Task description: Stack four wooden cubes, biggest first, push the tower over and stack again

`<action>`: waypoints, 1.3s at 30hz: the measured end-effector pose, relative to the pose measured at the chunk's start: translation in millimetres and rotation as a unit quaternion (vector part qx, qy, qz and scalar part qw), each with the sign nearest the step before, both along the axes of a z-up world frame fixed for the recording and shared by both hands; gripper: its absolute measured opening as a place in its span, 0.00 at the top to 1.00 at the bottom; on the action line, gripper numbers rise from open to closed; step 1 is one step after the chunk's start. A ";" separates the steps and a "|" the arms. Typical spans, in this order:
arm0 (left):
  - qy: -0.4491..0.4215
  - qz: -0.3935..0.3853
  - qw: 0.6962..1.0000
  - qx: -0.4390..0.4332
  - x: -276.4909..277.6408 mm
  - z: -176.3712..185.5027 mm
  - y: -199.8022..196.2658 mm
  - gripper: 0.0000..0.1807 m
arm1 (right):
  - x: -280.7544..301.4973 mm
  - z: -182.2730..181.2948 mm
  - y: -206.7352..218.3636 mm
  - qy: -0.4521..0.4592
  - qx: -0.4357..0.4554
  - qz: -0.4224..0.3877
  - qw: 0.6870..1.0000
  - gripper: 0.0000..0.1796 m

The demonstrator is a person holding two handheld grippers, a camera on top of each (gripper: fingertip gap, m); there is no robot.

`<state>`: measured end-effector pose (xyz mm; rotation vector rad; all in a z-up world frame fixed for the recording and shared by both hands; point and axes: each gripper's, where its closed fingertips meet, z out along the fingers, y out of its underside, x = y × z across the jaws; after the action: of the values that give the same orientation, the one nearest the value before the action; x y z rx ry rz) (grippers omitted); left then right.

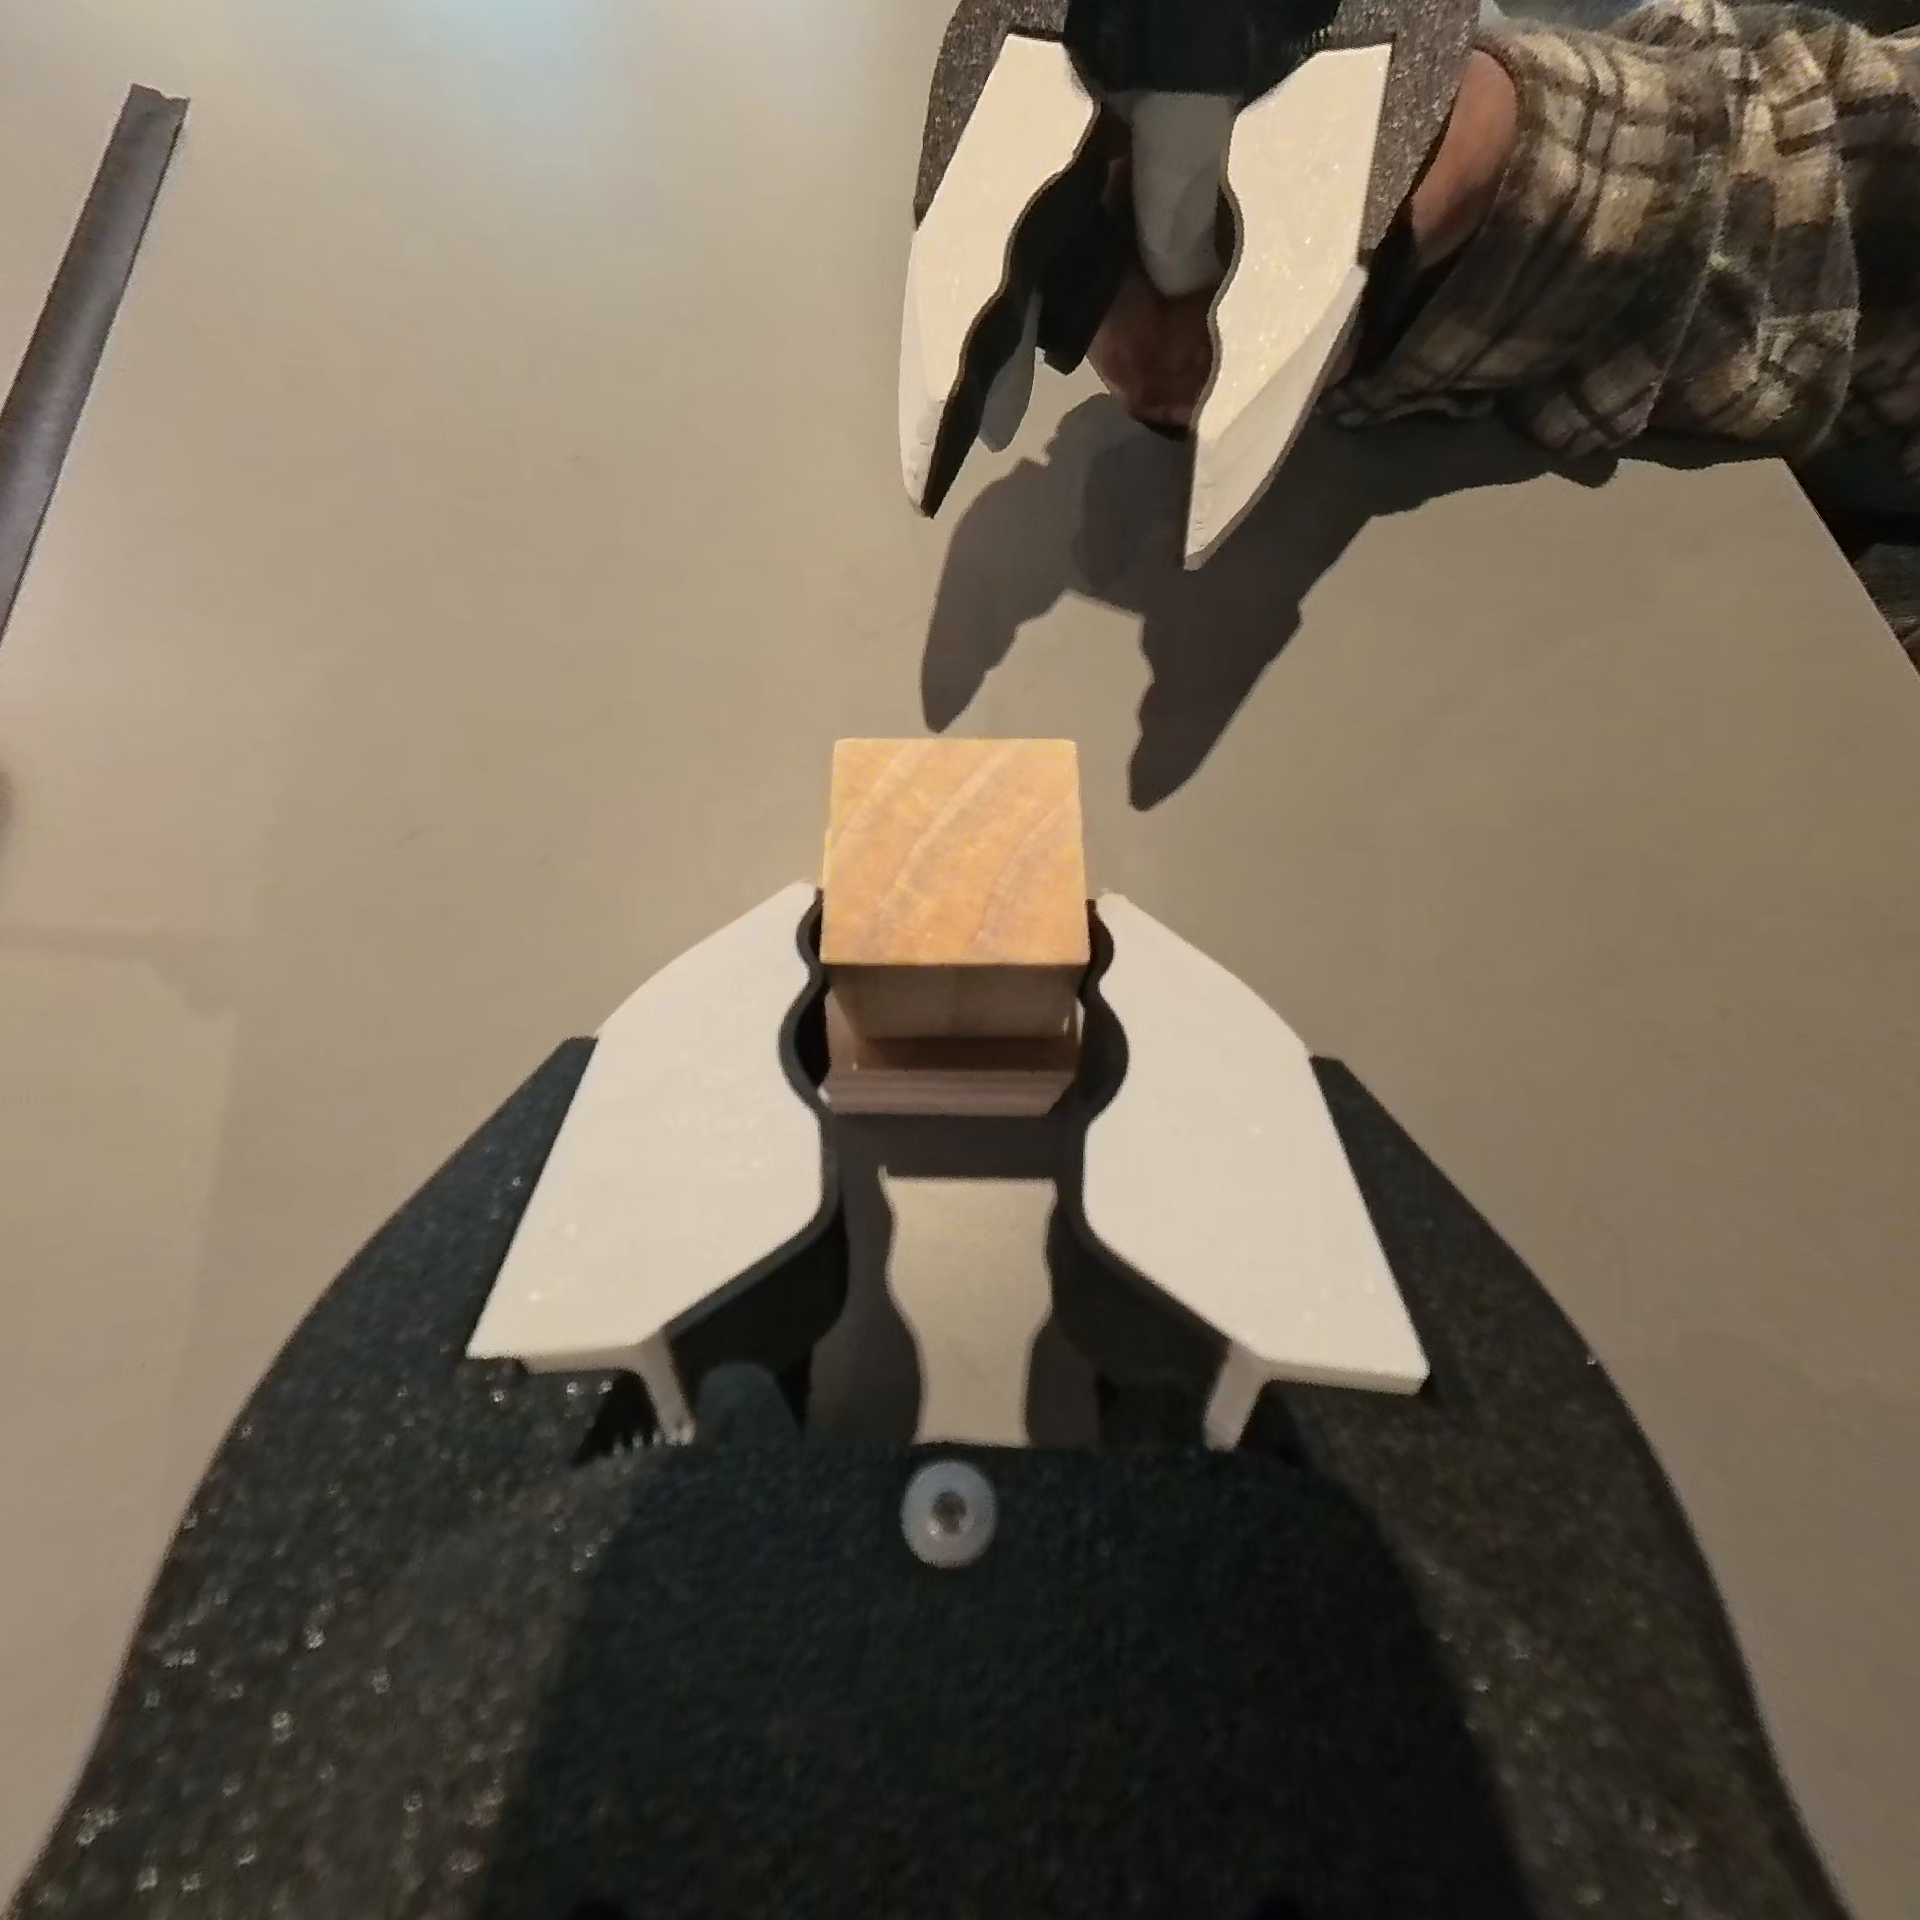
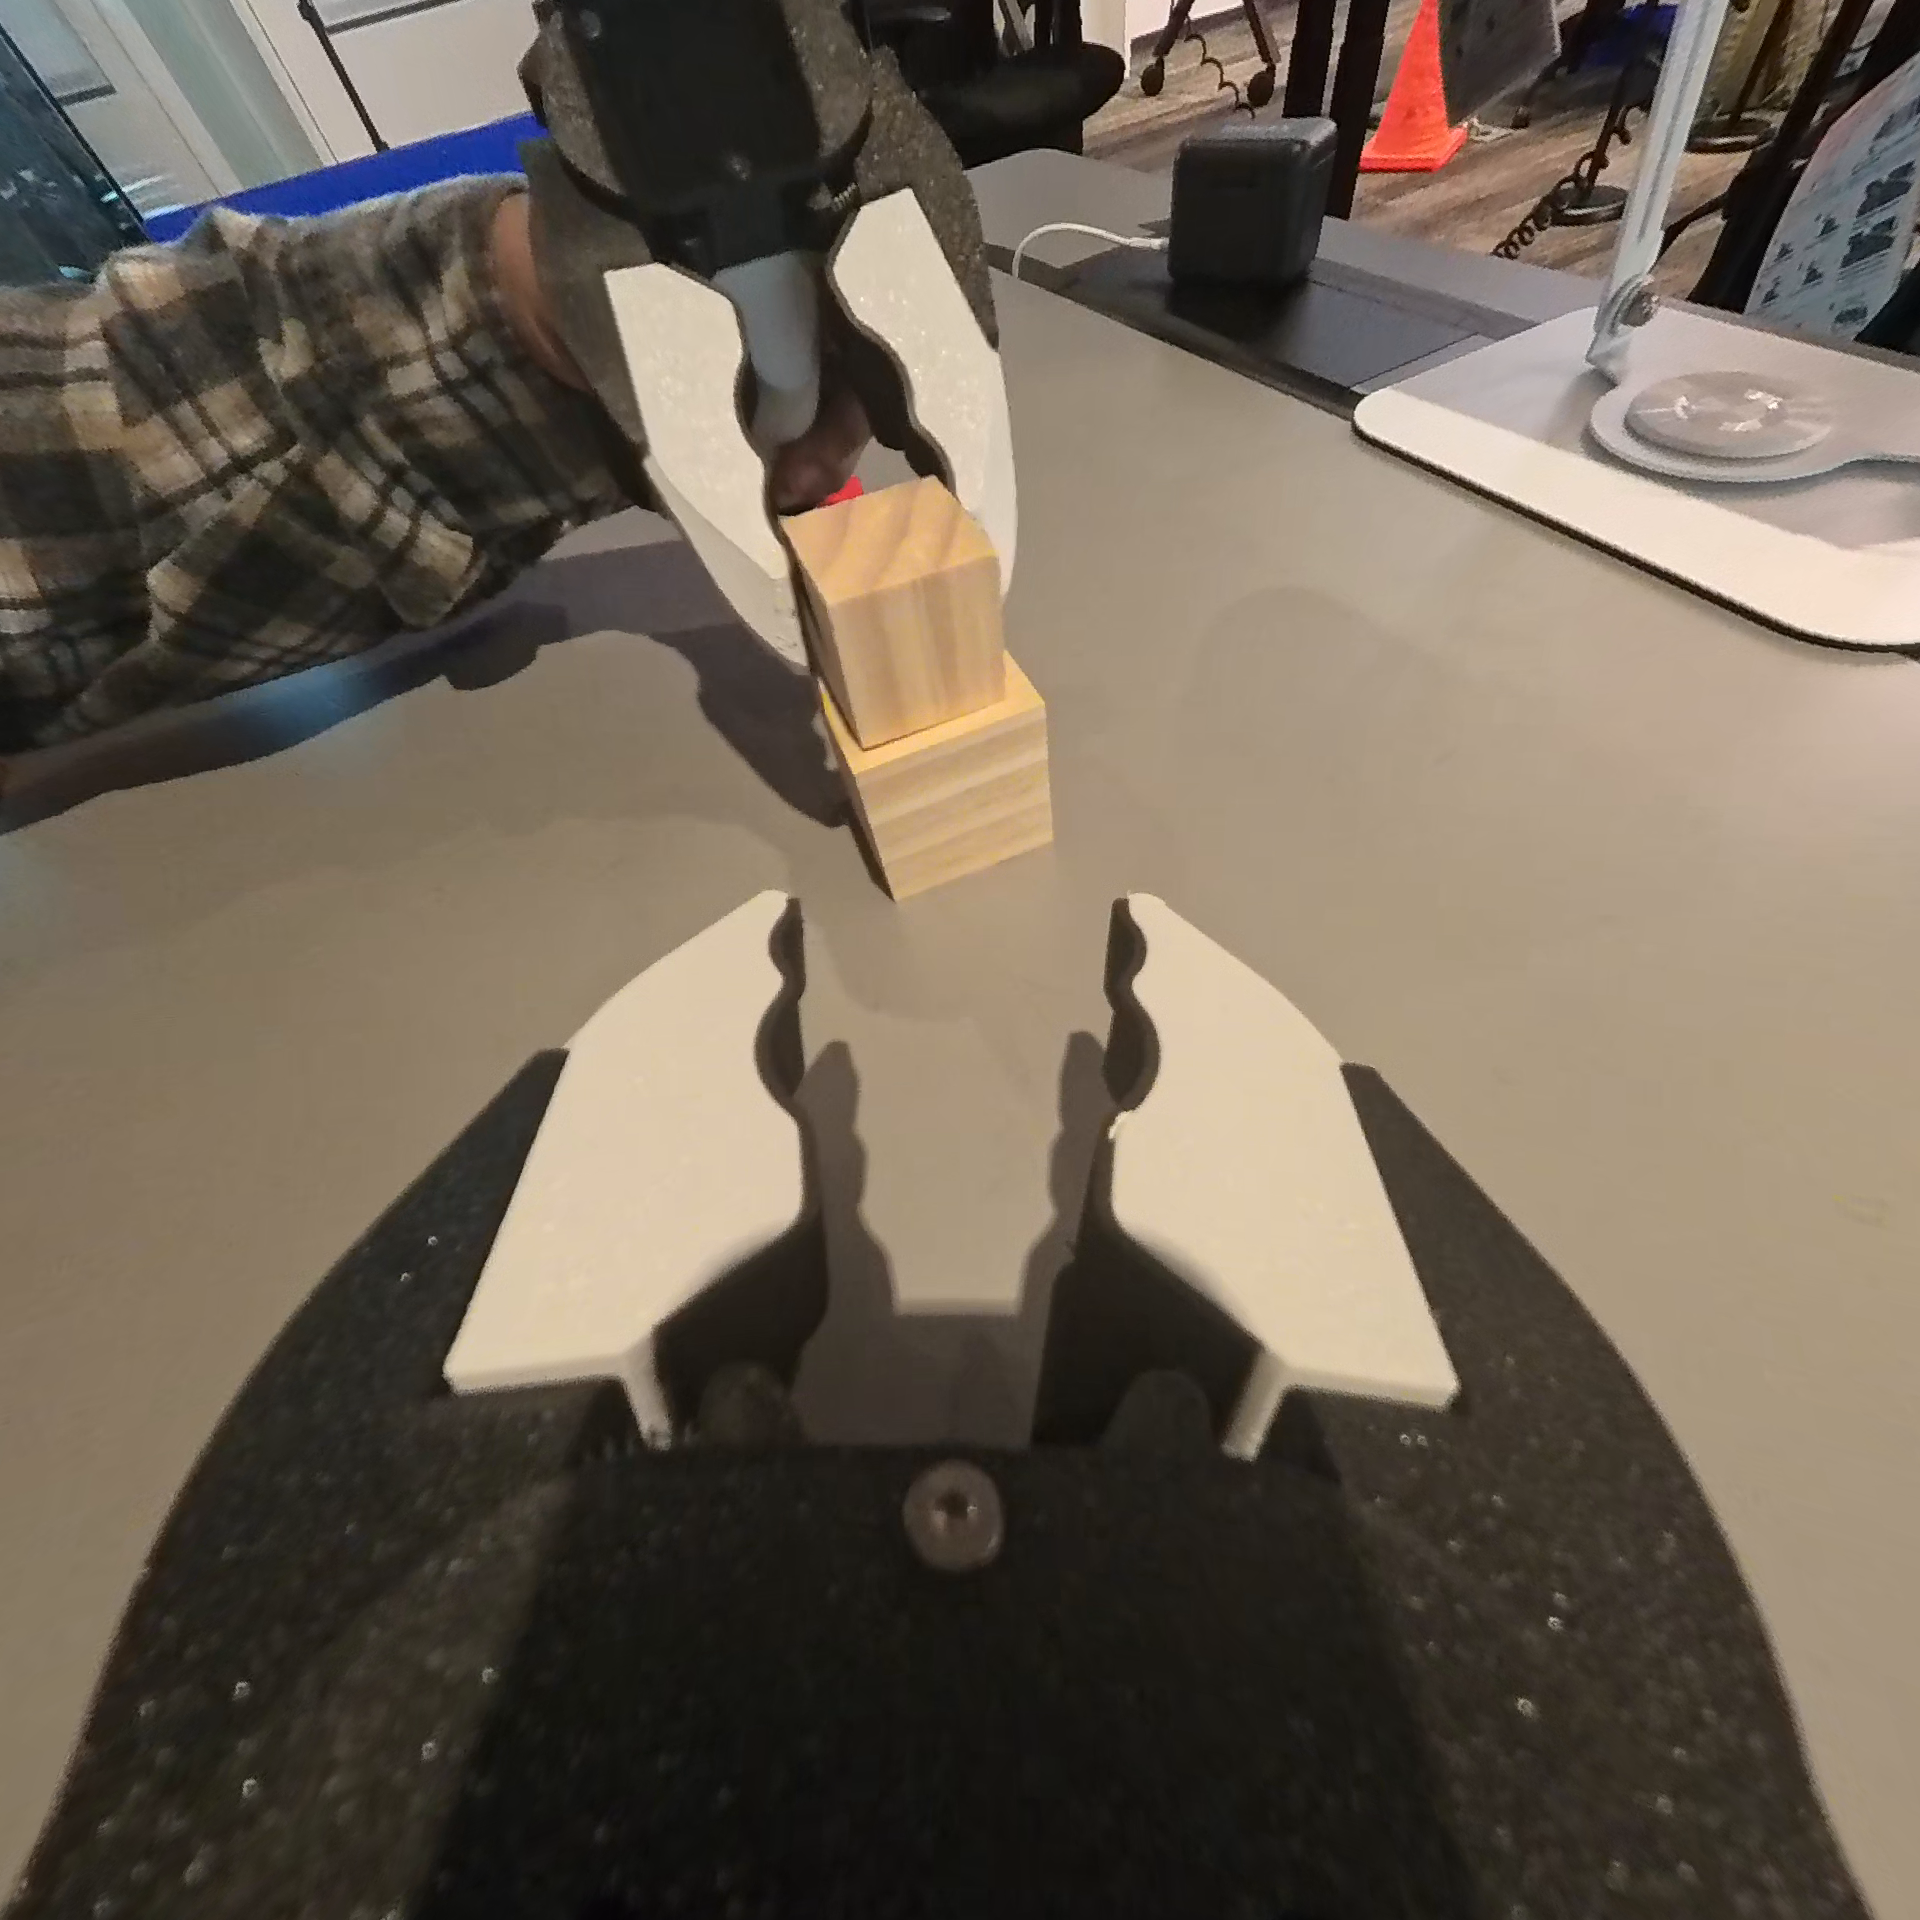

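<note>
A large wooden cube (image 2: 951,805) stands on the grey table (image 2: 1351,831). My left gripper (image 1: 954,925) is shut on a smaller wooden cube (image 1: 956,862), which sits on the large cube, a little askew. From the right wrist view the same gripper (image 2: 894,582) holds that cube (image 2: 899,613) from above. In the left wrist view only a dark edge of the large cube (image 1: 940,1086) shows below it. My right gripper (image 2: 956,925) is open and empty, just short of the stack; it also shows in the left wrist view (image 1: 1060,530). Something small and red (image 2: 847,490) peeks out behind the top cube.
A white lamp base (image 2: 1662,468) lies at the table's far right. A black box (image 2: 1252,197) with a white cable sits on a dark mat at the far edge. An orange cone (image 2: 1418,94) stands on the floor beyond. A plaid sleeve (image 2: 260,416) reaches in from the left. Some 9 cm of space lies between my two pairs of fingers.
</note>
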<state>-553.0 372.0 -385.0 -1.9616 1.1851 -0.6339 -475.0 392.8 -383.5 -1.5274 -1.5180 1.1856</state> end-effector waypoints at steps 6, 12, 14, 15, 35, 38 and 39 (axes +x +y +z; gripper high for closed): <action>-0.005 0.000 1.000 -0.002 0.0 0.0 0.2 0.75 | -0.3 0.0 0.0 0.000 -0.001 0.000 1.000 0.69; -0.019 0.005 1.000 -0.002 -0.3 5.5 0.4 0.70 | -0.7 0.1 -0.2 0.001 -0.001 -0.001 1.000 0.67; -0.024 0.013 1.000 0.003 -3.6 11.6 0.7 0.68 | -0.9 0.2 -0.4 0.001 0.001 -0.001 1.000 0.67; -0.025 0.022 0.999 0.007 -7.4 16.0 1.0 0.67 | -0.8 0.4 -0.7 0.001 0.001 0.000 1.000 0.67; -0.013 0.516 0.855 0.049 -127.5 -2.9 -36.0 0.63 | -4.5 0.3 -5.7 -0.002 0.005 0.003 1.000 0.67; -0.001 0.530 0.847 0.041 -121.8 -14.6 -31.8 0.62 | -5.0 1.3 -7.0 -0.001 0.008 0.003 1.000 0.67; 0.000 0.532 0.846 0.032 -119.3 -19.2 -30.4 0.62 | -5.0 1.7 -7.3 -0.001 0.008 0.004 1.000 0.67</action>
<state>-672.3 341.6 -404.2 -2.1608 -0.0184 0.0092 -480.0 385.5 -381.8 -1.5148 -1.5323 1.1731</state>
